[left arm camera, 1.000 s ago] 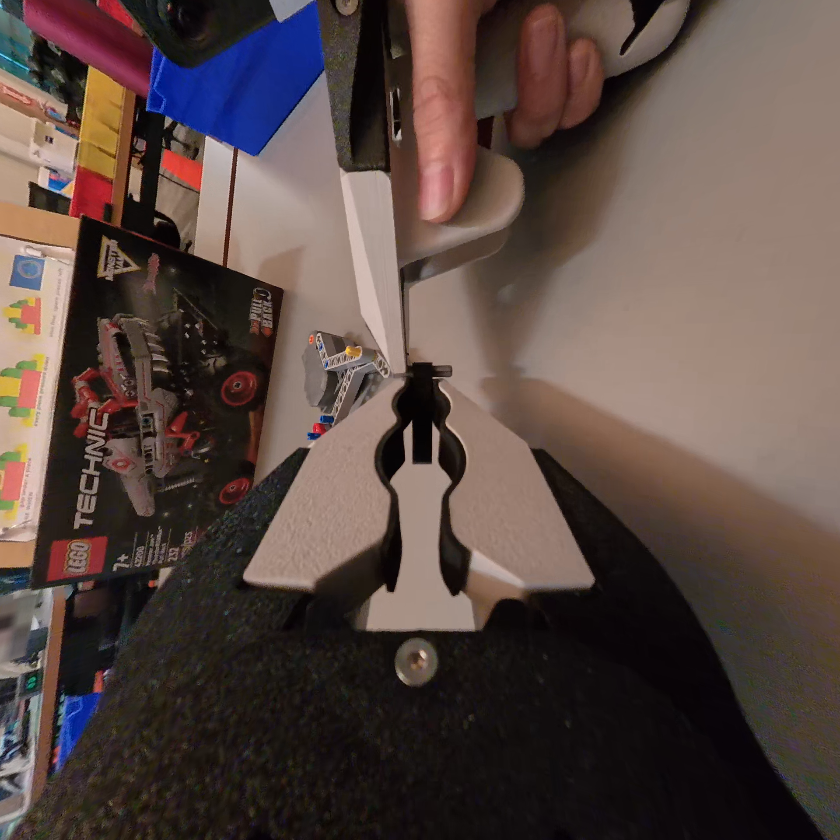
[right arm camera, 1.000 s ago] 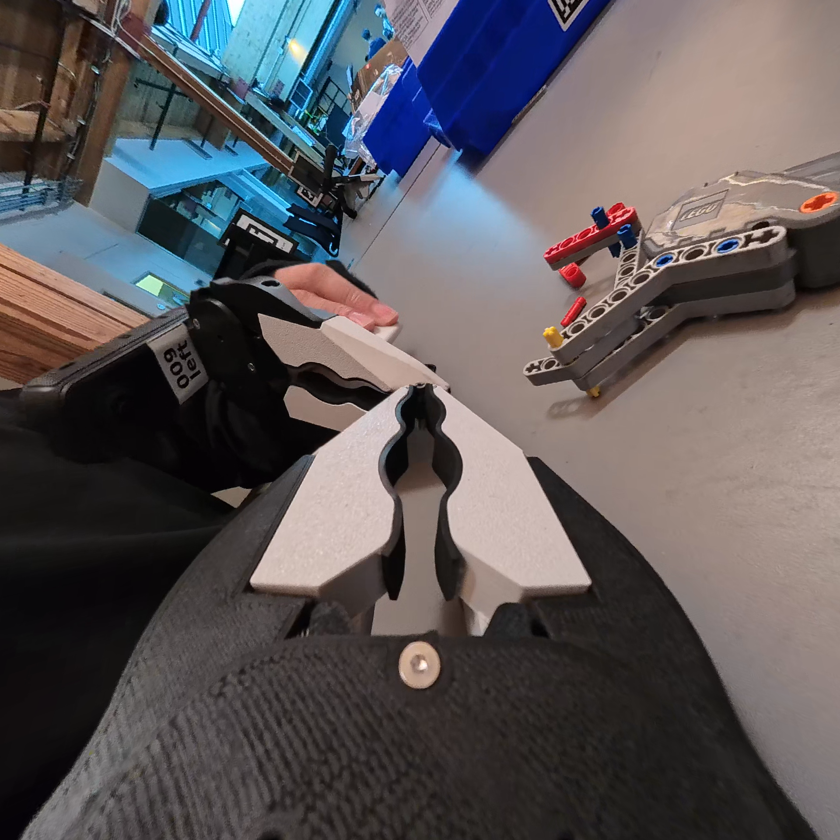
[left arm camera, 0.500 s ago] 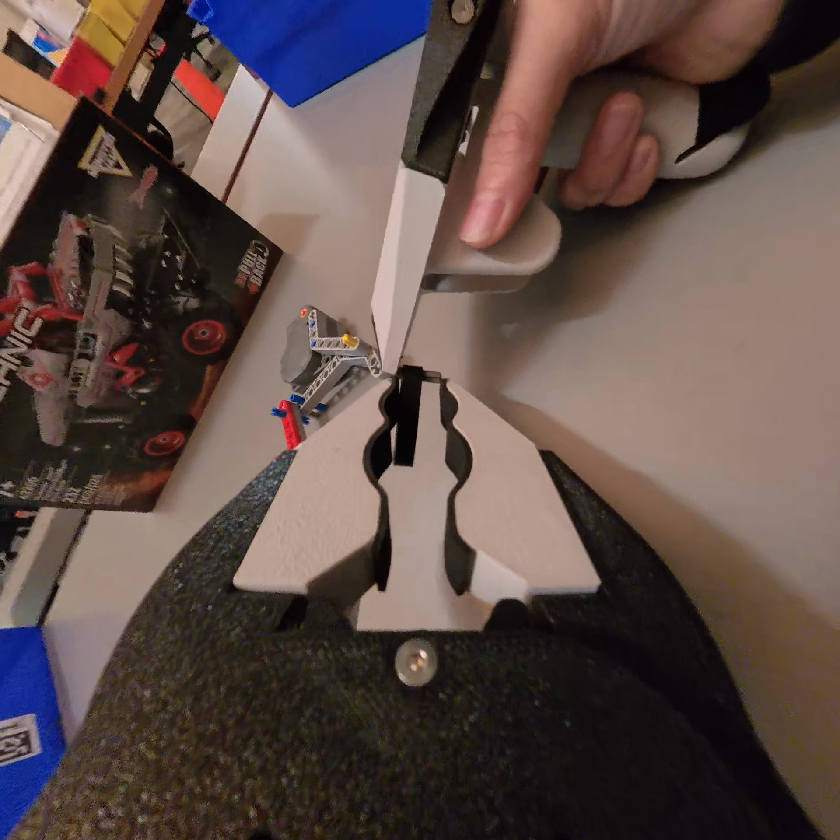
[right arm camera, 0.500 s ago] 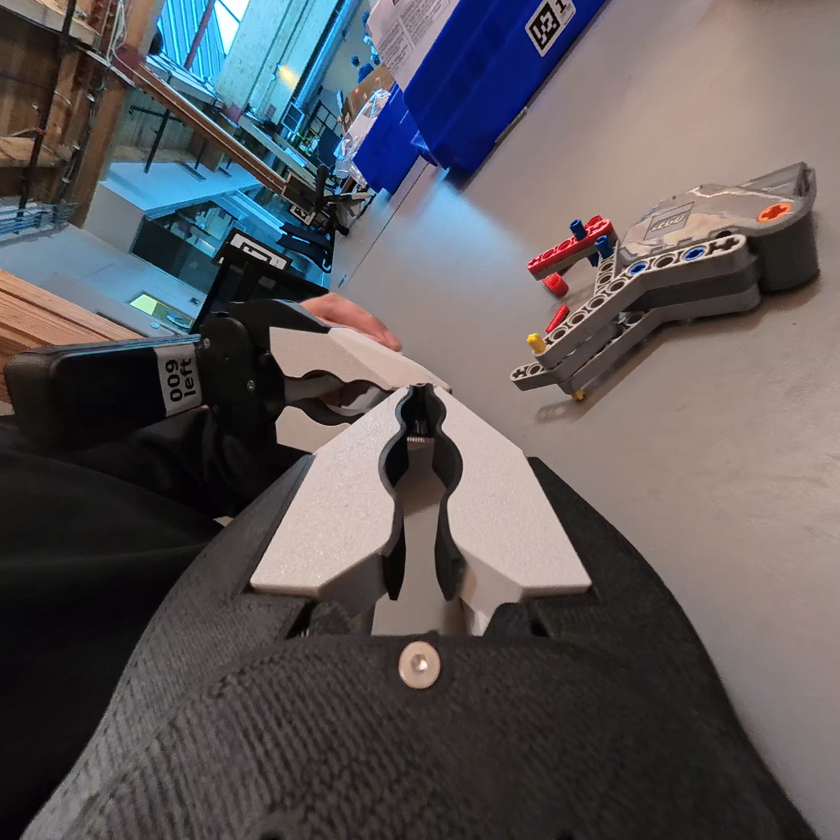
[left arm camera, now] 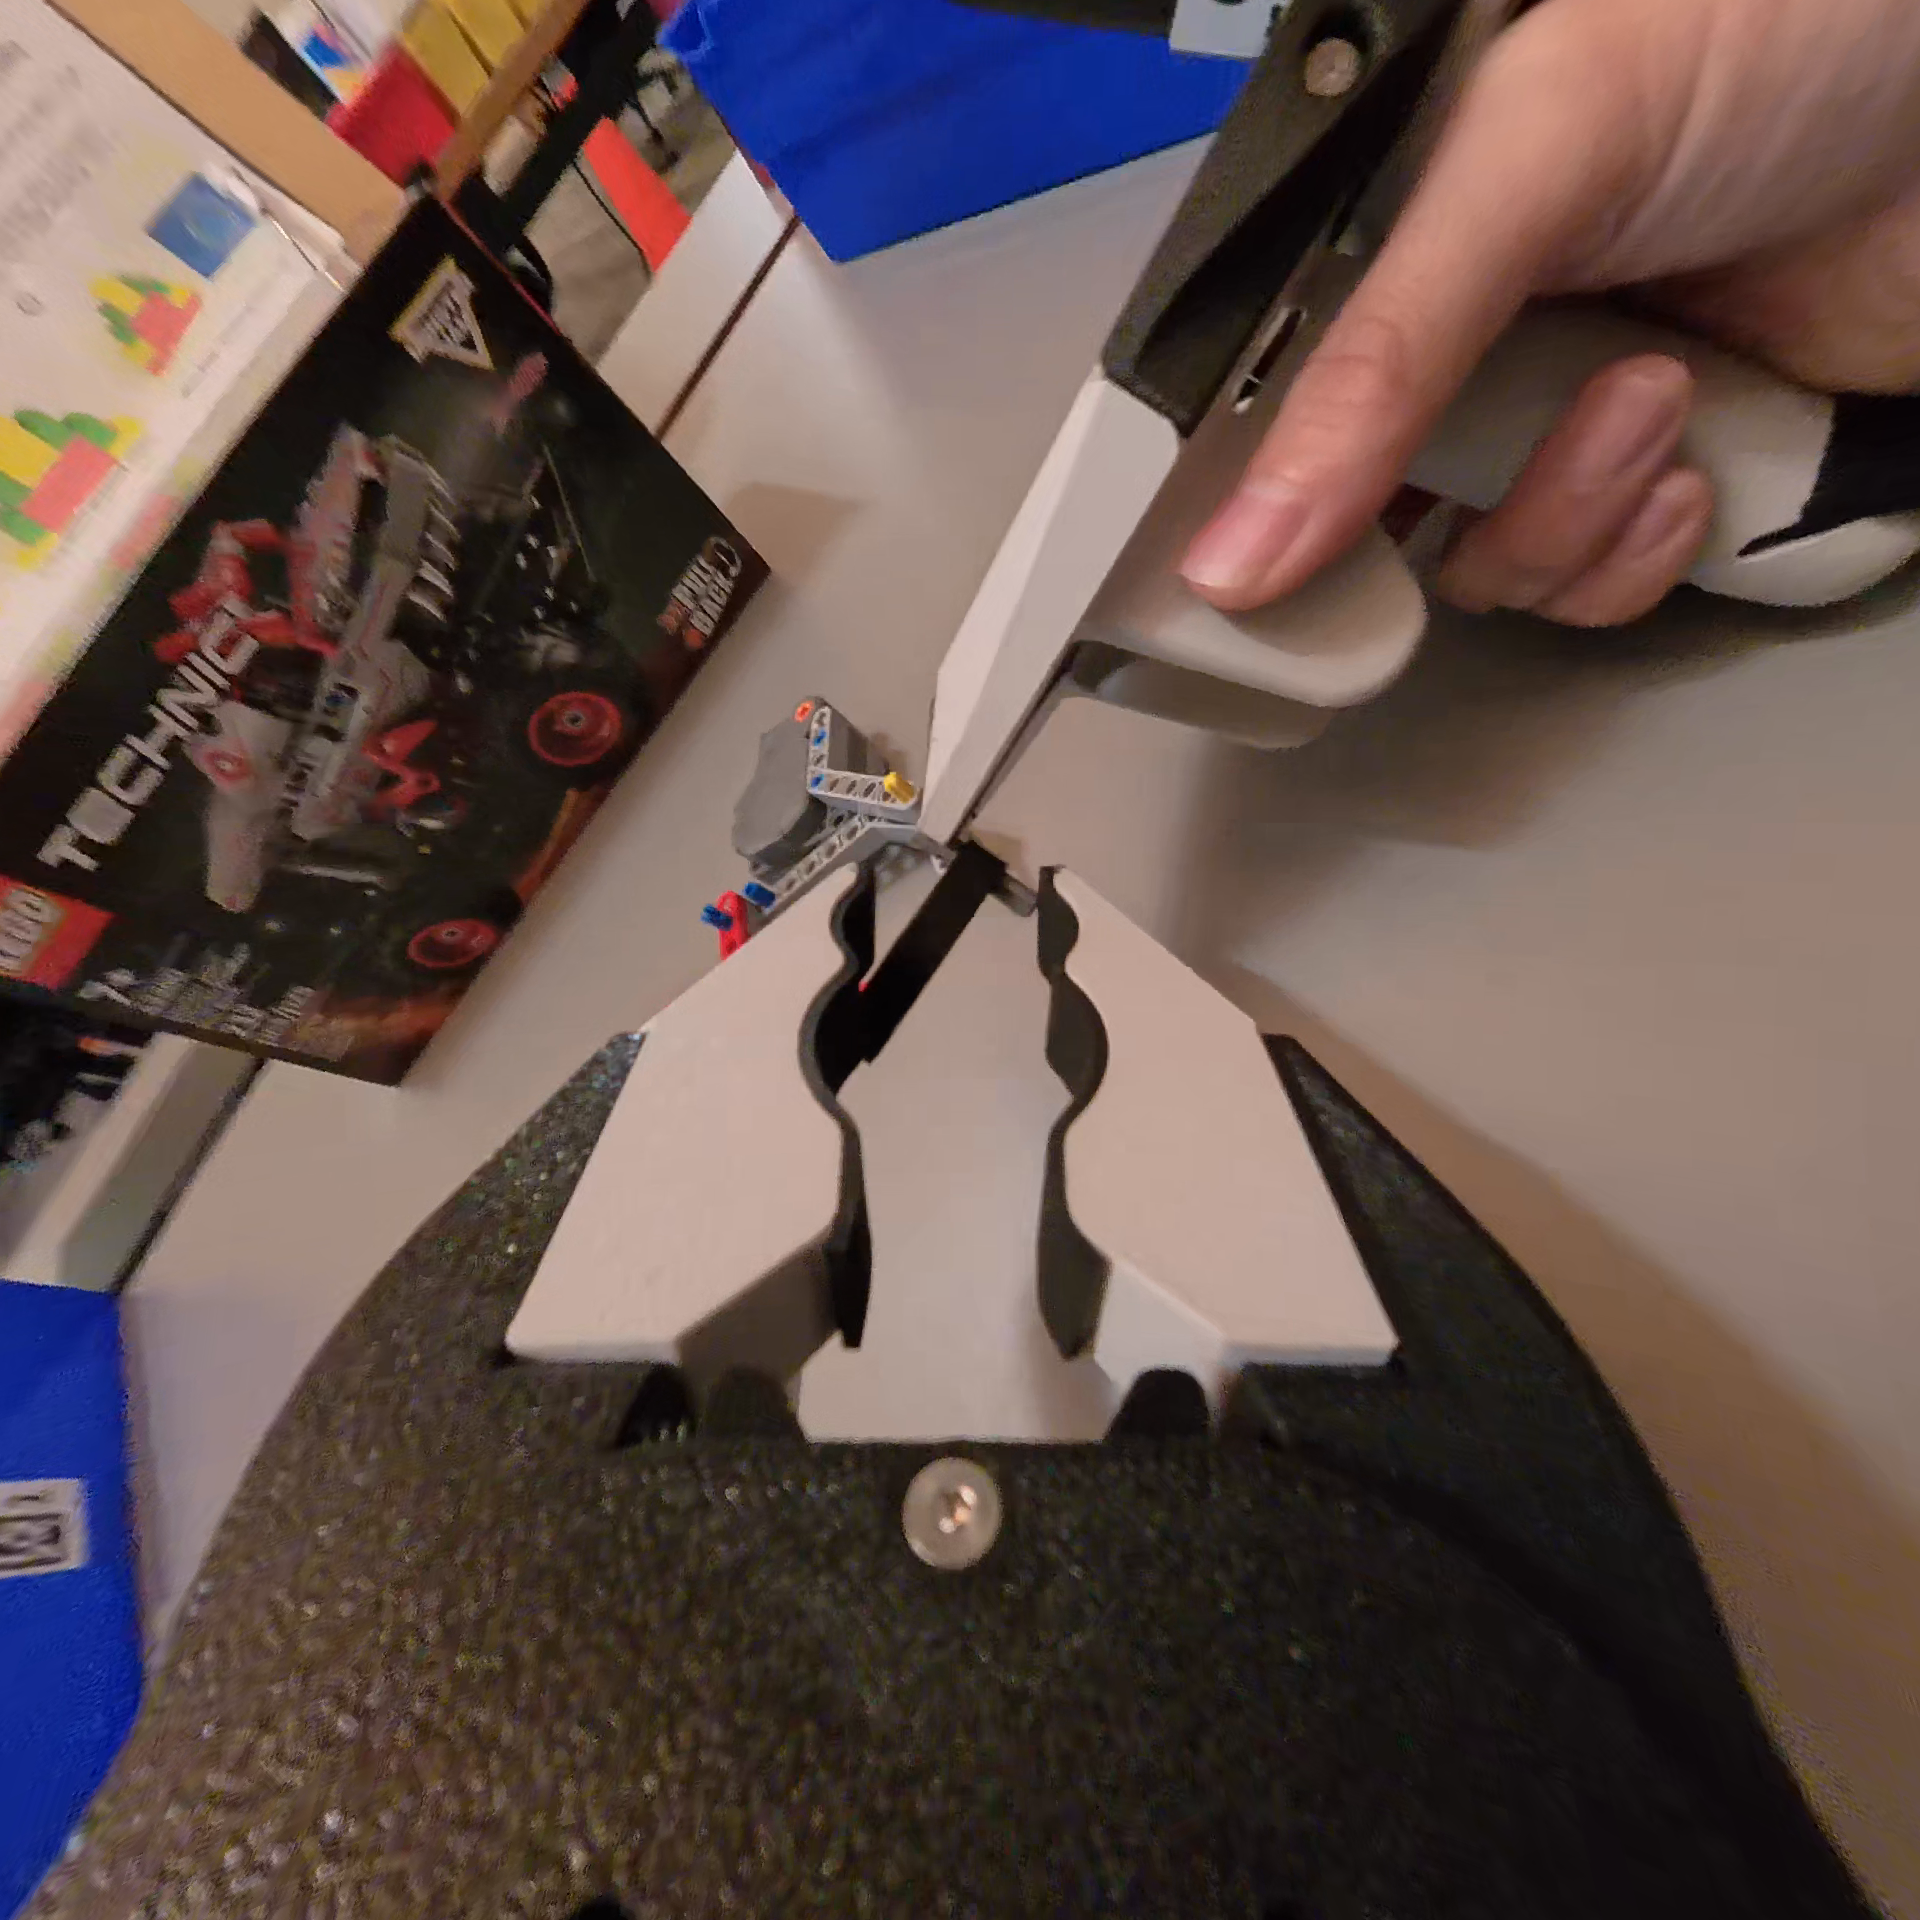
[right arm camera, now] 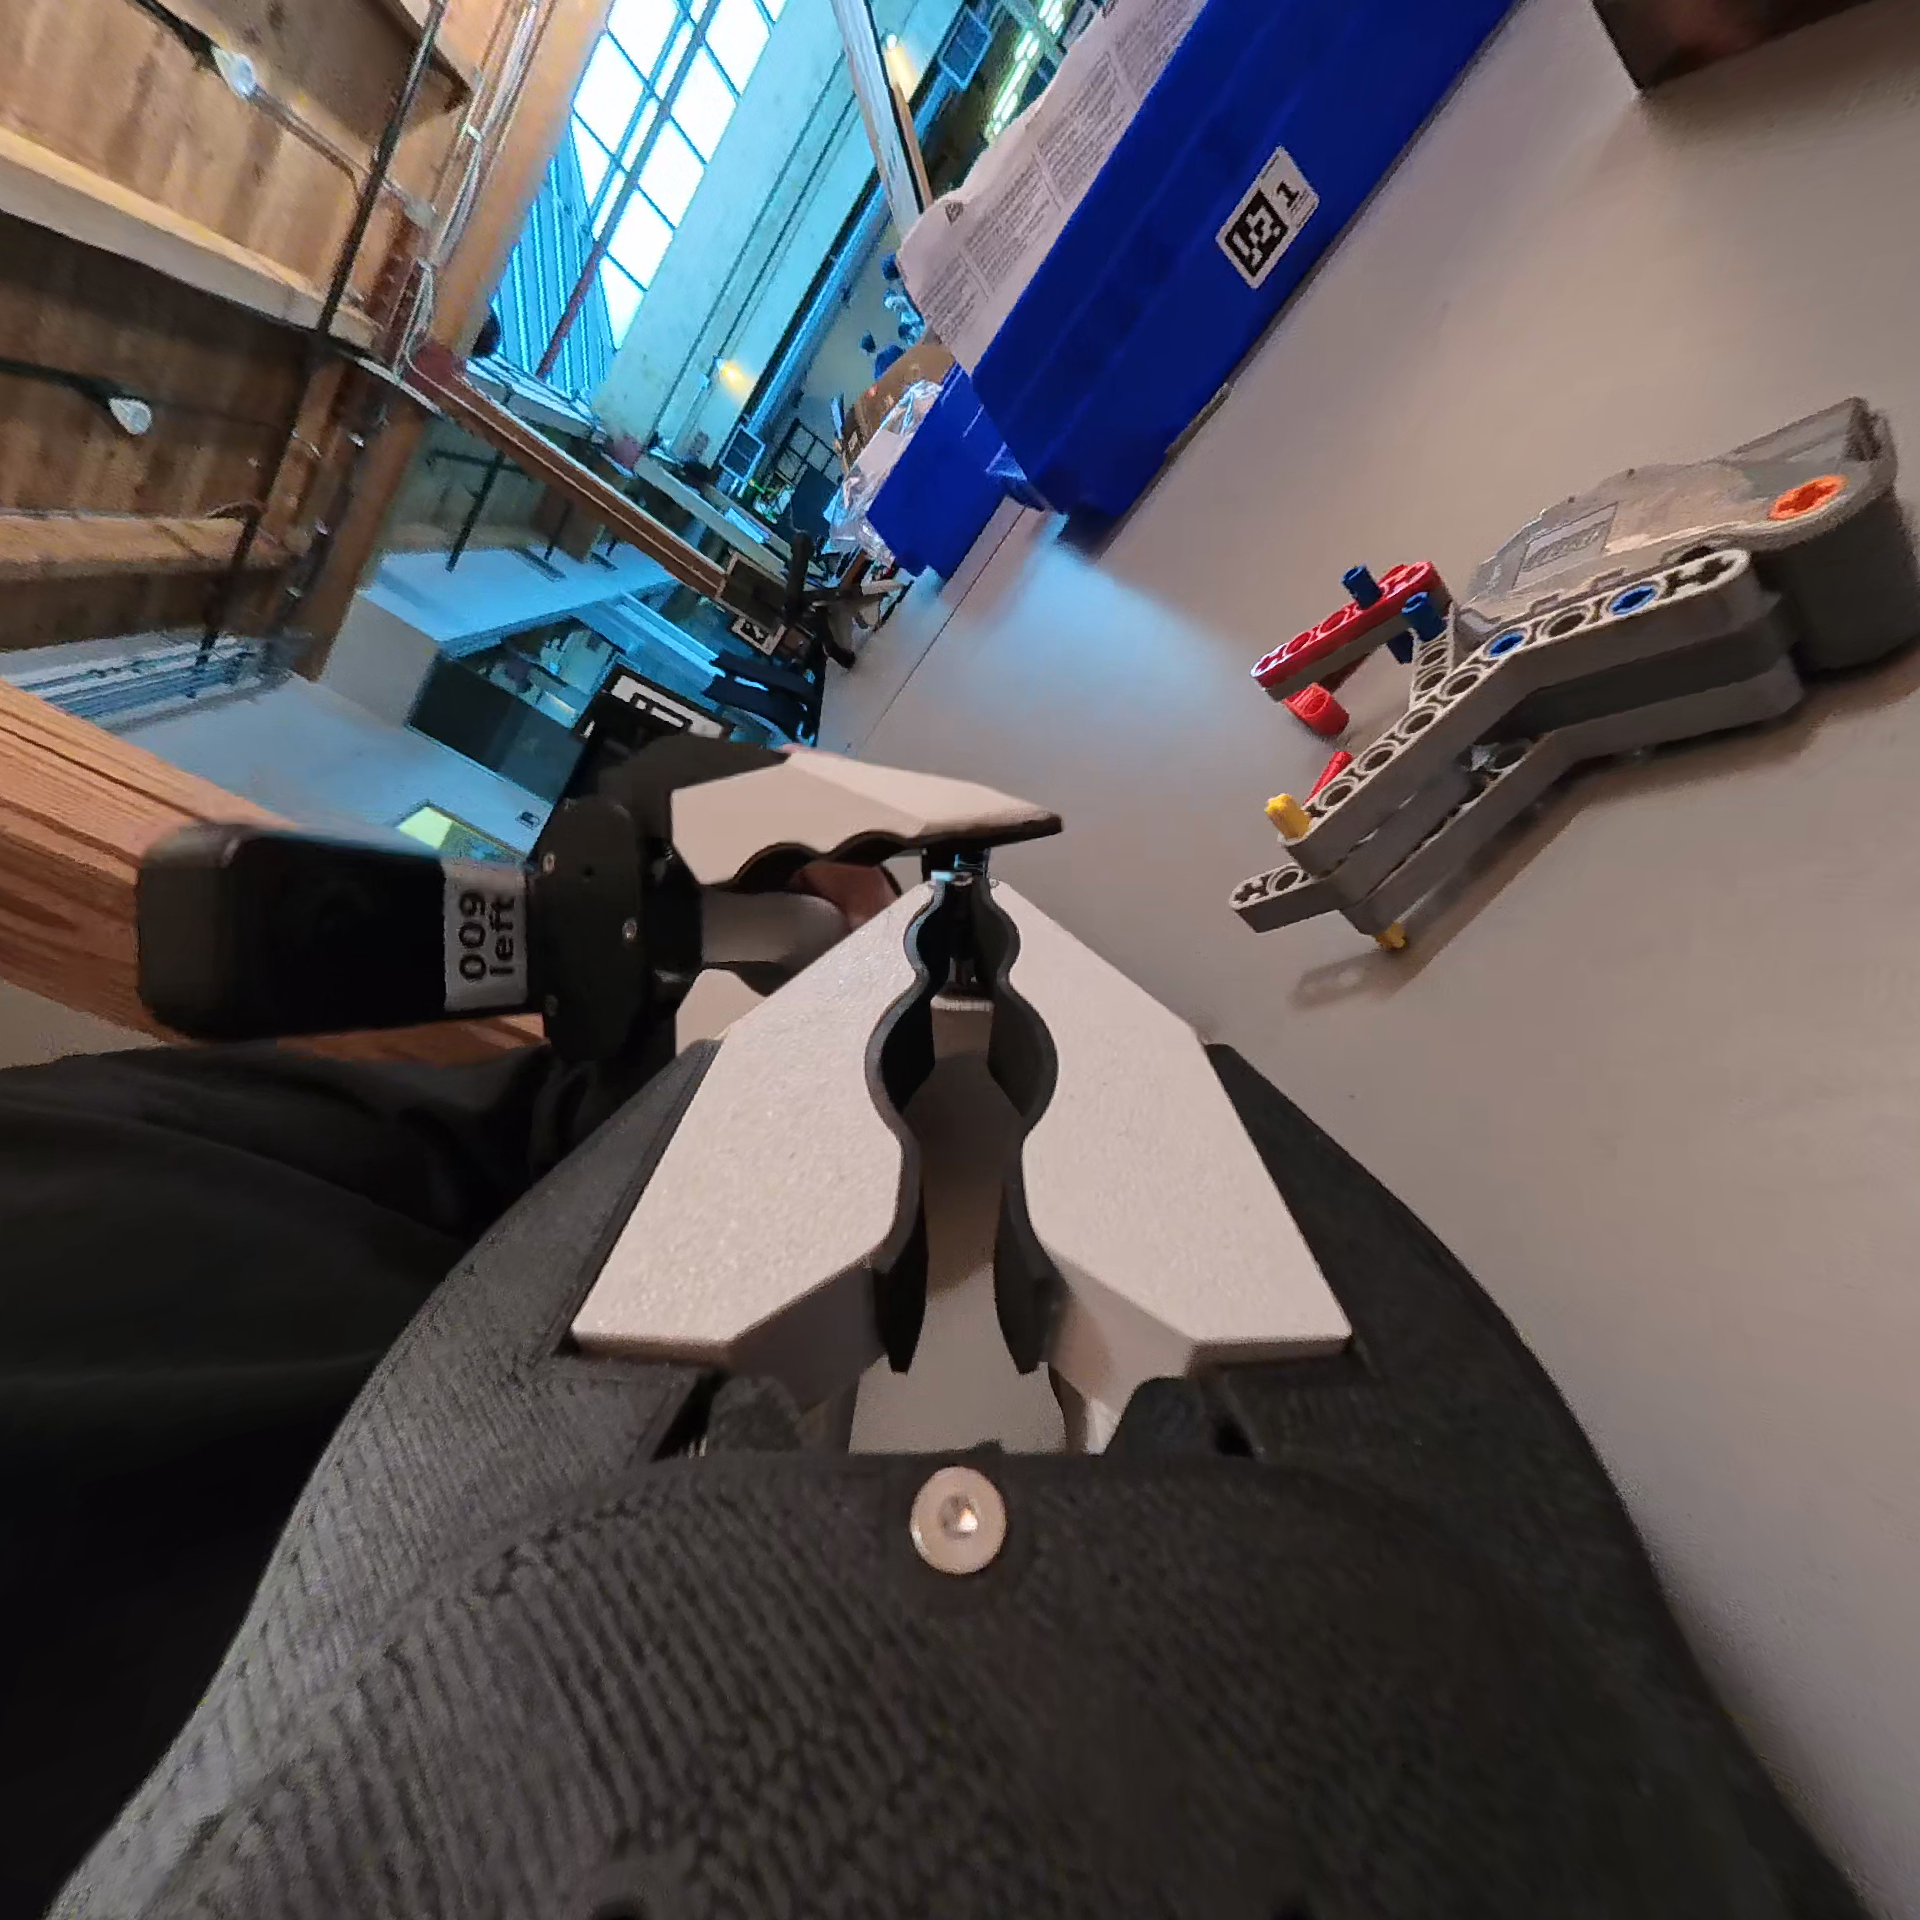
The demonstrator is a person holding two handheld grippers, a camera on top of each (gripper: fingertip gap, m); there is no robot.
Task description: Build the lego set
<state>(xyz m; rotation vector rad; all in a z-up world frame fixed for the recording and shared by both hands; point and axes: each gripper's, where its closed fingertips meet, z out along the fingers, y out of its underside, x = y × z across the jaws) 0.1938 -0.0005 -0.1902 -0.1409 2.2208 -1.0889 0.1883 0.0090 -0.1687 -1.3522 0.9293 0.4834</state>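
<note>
My left gripper is open, its fingers spread on either side of a thin black Lego piece that slants between them. My right gripper, held by a hand, comes in from the upper right and pinches the far end of that piece. In the right wrist view my right gripper is shut on the small dark piece, with the left gripper just beyond its tips. The partly built grey Lego assembly lies on the table behind; it also shows in the right wrist view.
A red beam with blue pins and small red parts lie beside the assembly. The dark Lego set box stands at the left. Blue bins line the table's far side, and another blue bin is at the lower left. Both grippers' tips are close together, under 4 cm apart.
My left gripper's fingers have opened off the black piece, which now slants and stays pinched by the right gripper. Both views have swung a little.
</note>
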